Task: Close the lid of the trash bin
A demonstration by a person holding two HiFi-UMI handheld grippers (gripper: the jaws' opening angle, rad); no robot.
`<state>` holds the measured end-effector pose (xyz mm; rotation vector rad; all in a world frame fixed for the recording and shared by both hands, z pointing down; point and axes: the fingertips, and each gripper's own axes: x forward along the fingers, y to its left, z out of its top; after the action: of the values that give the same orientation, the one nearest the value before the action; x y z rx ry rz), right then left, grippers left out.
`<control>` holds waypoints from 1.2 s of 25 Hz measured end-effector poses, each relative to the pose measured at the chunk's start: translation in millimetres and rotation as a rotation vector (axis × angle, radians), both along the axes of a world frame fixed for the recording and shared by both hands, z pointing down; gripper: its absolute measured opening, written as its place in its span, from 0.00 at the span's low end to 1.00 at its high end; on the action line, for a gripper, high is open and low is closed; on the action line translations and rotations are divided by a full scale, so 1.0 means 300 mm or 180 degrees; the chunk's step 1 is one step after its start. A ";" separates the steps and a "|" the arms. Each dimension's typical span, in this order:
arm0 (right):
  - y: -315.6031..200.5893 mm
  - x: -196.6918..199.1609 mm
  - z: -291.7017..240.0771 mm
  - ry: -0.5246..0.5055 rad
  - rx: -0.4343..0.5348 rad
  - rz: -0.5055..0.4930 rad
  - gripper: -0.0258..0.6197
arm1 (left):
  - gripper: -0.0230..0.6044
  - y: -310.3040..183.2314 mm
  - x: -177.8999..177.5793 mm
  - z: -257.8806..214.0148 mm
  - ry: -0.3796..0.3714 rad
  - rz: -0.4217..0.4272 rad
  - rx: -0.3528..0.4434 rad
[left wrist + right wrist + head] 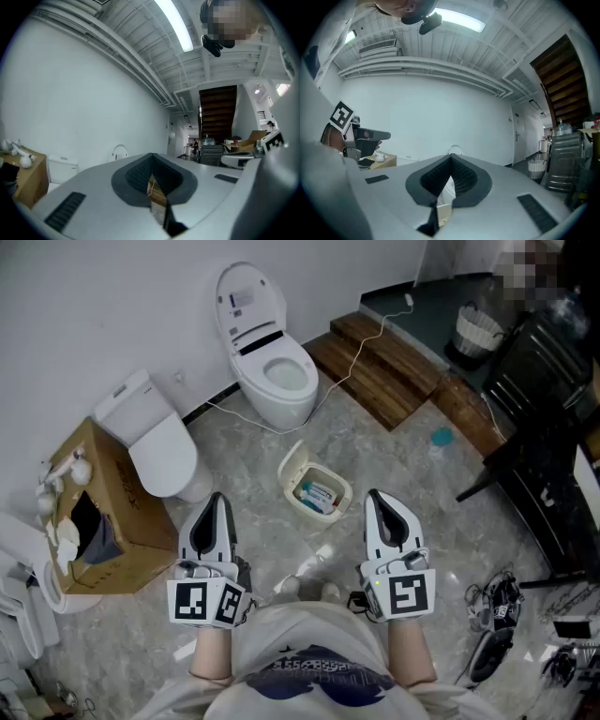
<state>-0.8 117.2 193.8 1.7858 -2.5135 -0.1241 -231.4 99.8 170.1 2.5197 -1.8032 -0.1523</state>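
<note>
On the grey floor [398, 465], the little trash bin [321, 499] sat with its lid [292, 465] up, in between and a bit ahead of the left gripper [218, 498] and the right gripper [376, 495], and both grippers had their jaws pressed together with nothing in them.

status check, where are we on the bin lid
Left gripper and right gripper shut, empty, level, short of trash bin. Lid standing open. Nothing between grippers and bin.
</note>
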 end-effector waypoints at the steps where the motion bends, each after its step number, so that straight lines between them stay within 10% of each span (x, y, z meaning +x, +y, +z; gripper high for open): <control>1: 0.000 -0.003 0.000 0.0010 0.0008 -0.0007 0.05 | 0.03 -0.001 -0.002 0.001 0.0000 0.0002 0.0003; 12: -0.008 0.021 0.016 -0.0462 -0.0068 -0.0128 0.06 | 0.03 -0.006 0.006 -0.006 -0.0008 0.0027 0.0054; 14: -0.016 0.037 0.013 -0.0547 -0.0080 -0.0175 0.22 | 0.11 -0.013 0.020 -0.024 0.0023 0.0096 0.0140; 16: -0.025 0.049 0.011 -0.0575 -0.0092 -0.0194 0.58 | 0.42 -0.024 0.035 -0.036 0.0032 0.0190 0.0197; 19: -0.031 0.083 0.004 -0.0562 -0.0072 -0.0132 0.74 | 0.60 -0.039 0.051 -0.037 0.0031 0.0277 0.0195; 30: -0.027 0.178 0.038 -0.0318 -0.0164 -0.0424 0.74 | 0.61 -0.043 0.143 0.018 -0.0037 0.0208 -0.0023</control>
<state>52.7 109.2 205.3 1.6449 -2.6778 0.0246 -188.5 86.9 175.5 2.5757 -1.7196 -0.1290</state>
